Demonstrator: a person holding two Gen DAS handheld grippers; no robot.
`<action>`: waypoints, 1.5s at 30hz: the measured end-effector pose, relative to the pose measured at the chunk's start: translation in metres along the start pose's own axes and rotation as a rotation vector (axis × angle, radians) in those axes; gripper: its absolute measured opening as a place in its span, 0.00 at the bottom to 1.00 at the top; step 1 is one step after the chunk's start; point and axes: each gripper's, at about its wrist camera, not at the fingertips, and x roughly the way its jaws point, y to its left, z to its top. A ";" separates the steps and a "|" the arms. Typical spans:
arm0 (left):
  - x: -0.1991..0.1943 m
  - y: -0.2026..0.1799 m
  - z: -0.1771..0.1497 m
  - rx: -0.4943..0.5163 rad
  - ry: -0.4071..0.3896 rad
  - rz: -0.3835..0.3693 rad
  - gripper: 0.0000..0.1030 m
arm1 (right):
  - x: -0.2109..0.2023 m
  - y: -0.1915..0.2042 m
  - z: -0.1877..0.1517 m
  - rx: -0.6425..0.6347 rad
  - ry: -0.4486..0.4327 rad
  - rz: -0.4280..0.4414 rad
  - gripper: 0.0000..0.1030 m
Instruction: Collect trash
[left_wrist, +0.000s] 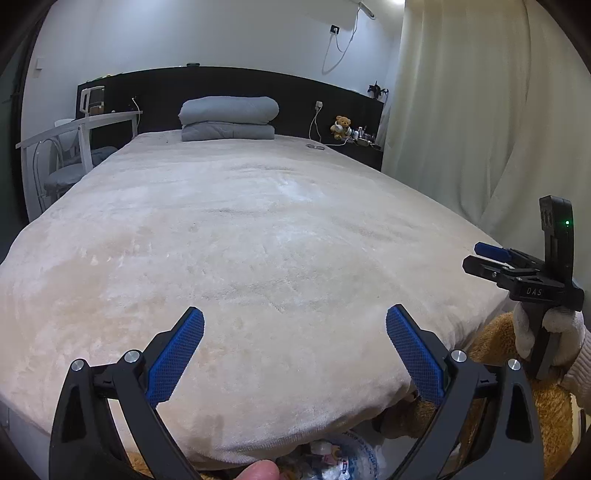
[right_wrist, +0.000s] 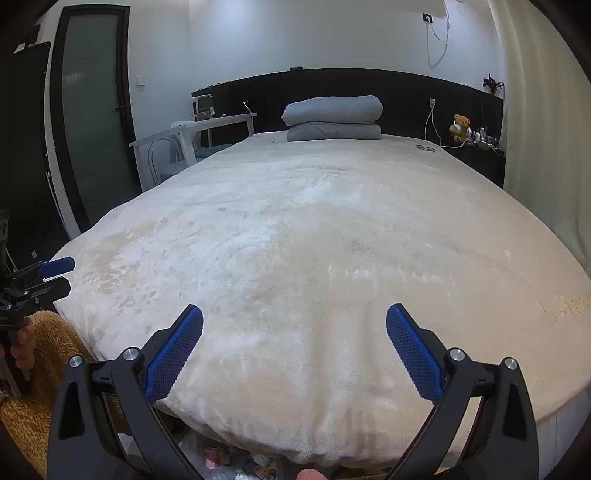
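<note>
Overhead, plush cream blanket (left_wrist: 258, 240), rounded.

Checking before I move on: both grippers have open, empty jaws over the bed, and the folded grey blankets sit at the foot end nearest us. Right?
Not quite. The folded grey blankets lie at the far end, against the dark headboard, as the right wrist view shows. Both grippers do have open, empty jaws over the bed.

Bed (left_wrist: 258, 229) cover cream-white, plush. Folded blanket (left_wrist: 228, 118) grey. Headboard (left_wrist: 295, 92) black. Teddy bear (left_wrist: 342, 126) golden-brown. Curtain (left_wrist: 480, 110) off-white. Left gripper (left_wrist: 295, 350) black, fingers (left_wrist: 177, 354) blue with fine grid texture; right gripper (right_wrist: 294, 350) the same. Door (right_wrist: 96, 122) frosted green-grey, black frame.
</note>
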 end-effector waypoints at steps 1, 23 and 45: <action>0.000 0.000 -0.001 -0.002 -0.006 -0.008 0.94 | -0.001 -0.001 -0.001 0.004 -0.010 0.004 0.95; -0.002 -0.005 -0.006 0.015 -0.033 0.007 0.94 | -0.010 0.008 -0.004 -0.031 -0.058 -0.001 0.95; -0.002 -0.005 -0.006 0.014 -0.032 0.012 0.94 | -0.006 0.011 -0.006 -0.038 -0.051 -0.005 0.95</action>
